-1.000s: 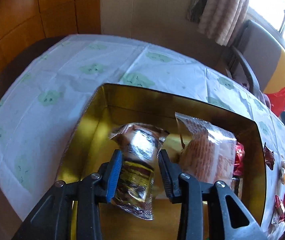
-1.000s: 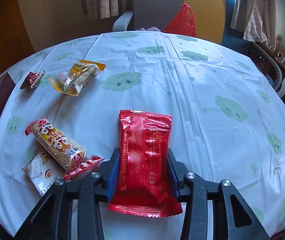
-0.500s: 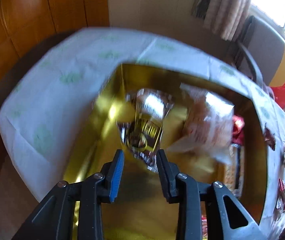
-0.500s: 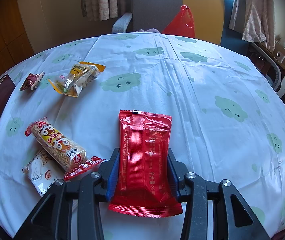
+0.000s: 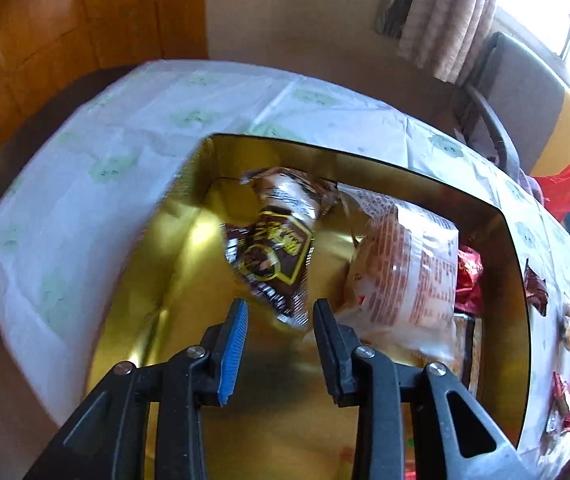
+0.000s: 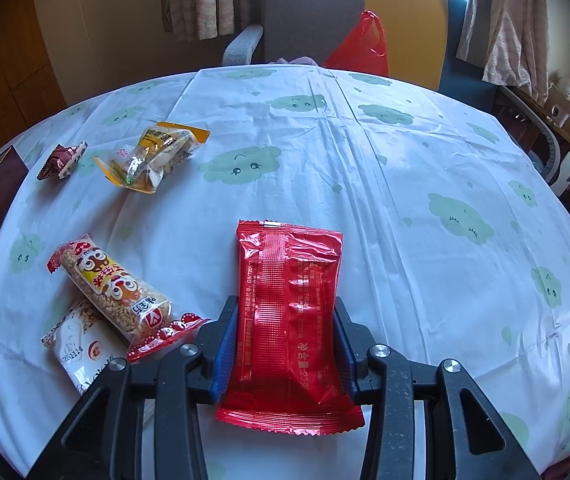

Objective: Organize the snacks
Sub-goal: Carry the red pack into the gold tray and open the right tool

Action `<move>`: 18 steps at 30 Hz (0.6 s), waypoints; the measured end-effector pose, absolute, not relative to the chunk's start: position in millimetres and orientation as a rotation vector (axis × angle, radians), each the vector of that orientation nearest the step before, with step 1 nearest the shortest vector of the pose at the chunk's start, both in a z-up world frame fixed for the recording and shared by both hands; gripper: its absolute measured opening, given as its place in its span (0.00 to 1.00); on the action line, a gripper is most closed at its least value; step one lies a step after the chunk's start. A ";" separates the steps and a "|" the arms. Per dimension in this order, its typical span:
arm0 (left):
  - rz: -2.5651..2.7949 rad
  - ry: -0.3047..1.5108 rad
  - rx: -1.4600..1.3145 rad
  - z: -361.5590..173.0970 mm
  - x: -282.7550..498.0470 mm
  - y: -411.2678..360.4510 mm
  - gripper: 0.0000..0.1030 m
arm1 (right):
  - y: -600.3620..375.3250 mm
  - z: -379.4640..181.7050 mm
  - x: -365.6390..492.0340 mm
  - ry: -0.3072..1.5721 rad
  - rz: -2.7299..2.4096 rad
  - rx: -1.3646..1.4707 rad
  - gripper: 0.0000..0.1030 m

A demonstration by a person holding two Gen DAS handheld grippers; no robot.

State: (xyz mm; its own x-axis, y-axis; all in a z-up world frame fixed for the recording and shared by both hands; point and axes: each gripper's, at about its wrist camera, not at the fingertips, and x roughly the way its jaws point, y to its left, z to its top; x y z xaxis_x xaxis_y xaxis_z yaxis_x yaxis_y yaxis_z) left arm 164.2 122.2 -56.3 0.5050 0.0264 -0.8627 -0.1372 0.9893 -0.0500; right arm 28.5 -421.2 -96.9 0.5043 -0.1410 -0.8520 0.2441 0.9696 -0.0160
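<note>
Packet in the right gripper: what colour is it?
Shiny red foil packet with small printed text, clearest in the right wrist view.

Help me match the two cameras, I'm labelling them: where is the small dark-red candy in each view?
Left wrist: small dark-red candy at far right, on the tablecloth just outside the gold box's rim.
Right wrist: upper left, beside the yellow packet.
Shared landmark: the red plastic bag on the chair.

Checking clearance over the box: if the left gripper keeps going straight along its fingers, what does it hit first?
Probably the brown snack packet lying in the gold box, just ahead of the open left gripper; depth is uncertain.
</note>
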 end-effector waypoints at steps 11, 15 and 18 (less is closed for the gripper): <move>0.143 0.909 -0.074 -27.5 88.9 106.0 0.33 | -421.4 -97.0 27.1 1.010 -0.237 0.114 0.42; 0.144 0.881 -0.059 -23.5 68.4 99.5 0.33 | -421.3 -96.6 27.0 1.009 -0.240 0.117 0.42; 0.133 0.865 -0.047 -20.8 56.1 94.1 0.33 | -420.8 -96.3 27.1 1.007 -0.243 0.116 0.41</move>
State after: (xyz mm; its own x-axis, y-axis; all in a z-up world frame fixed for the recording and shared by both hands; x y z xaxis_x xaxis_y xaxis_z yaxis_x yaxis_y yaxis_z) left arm 56.1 94.1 -20.8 0.6407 0.0976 -0.7615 -0.1356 0.9907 0.0128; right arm 27.1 -420.8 -96.3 0.5107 -0.1477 -0.8470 0.2544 0.9670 -0.0152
